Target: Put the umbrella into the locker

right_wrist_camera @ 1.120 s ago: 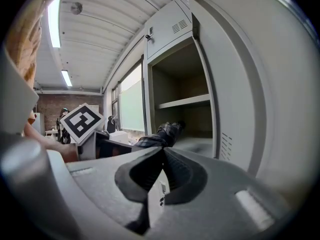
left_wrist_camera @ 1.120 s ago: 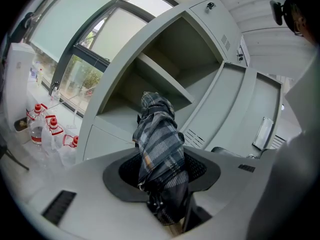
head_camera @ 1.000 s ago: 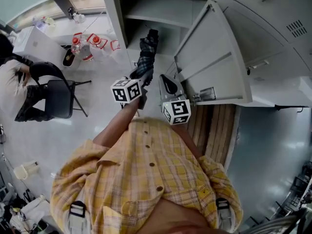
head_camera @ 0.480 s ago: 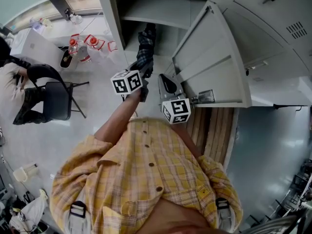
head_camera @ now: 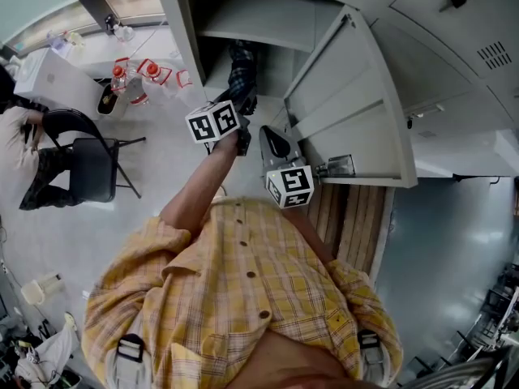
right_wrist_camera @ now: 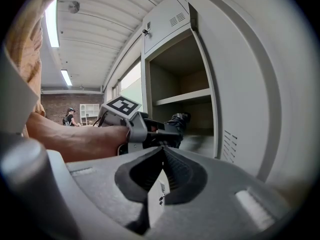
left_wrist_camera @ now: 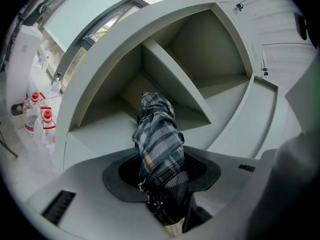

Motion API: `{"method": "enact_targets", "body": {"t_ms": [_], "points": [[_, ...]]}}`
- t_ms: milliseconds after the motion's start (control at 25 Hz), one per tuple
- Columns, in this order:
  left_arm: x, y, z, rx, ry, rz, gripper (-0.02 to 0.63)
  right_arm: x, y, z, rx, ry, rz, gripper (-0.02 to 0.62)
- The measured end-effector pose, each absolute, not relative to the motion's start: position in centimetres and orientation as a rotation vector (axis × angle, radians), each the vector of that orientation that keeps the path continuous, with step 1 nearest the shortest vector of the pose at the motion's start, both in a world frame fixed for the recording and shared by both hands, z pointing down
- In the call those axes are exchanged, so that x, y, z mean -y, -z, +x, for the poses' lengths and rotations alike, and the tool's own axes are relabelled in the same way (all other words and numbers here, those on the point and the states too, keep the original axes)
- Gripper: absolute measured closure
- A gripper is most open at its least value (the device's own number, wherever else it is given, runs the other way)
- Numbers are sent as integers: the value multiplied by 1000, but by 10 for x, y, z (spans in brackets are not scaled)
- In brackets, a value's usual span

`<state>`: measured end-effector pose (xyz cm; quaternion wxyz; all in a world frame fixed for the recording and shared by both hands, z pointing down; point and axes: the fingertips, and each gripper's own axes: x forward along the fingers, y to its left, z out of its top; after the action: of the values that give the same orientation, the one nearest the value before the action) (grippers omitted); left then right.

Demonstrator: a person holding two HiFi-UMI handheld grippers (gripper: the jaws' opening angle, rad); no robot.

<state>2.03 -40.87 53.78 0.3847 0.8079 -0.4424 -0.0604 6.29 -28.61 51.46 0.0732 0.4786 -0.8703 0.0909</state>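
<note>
A folded dark plaid umbrella (head_camera: 240, 71) is held by its handle end in my left gripper (head_camera: 239, 104), which is shut on it. The umbrella's far end reaches into the lower compartment of the open grey locker (head_camera: 190, 31). In the left gripper view the umbrella (left_wrist_camera: 159, 144) rises from between the jaws toward the locker shelf (left_wrist_camera: 175, 79). My right gripper (head_camera: 274, 142) hangs close beside the left one, in front of the open locker door (head_camera: 357, 104); its jaws meet at the tips with nothing held. The right gripper view shows the left gripper (right_wrist_camera: 150, 134) and the umbrella (right_wrist_camera: 177, 121) at the locker mouth.
The locker door (right_wrist_camera: 245, 89) stands swung out on the right. Left of the locker lie a pack of water bottles (head_camera: 142, 75) and a black folding chair (head_camera: 93, 164) with a seated person (head_camera: 20, 148). A wooden slatted bench (head_camera: 349, 217) runs below the door.
My left gripper has moved forward and slightly up, carrying the umbrella's tip deeper into the locker opening. The right gripper has stayed in place.
</note>
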Motion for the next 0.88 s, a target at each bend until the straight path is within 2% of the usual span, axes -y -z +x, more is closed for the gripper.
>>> {"method": "enact_targets", "body": {"t_ms": [880], "points": [[476,-552,12,1152,274,1882,426,290,-521,73,2581,-300,1445,598]]}}
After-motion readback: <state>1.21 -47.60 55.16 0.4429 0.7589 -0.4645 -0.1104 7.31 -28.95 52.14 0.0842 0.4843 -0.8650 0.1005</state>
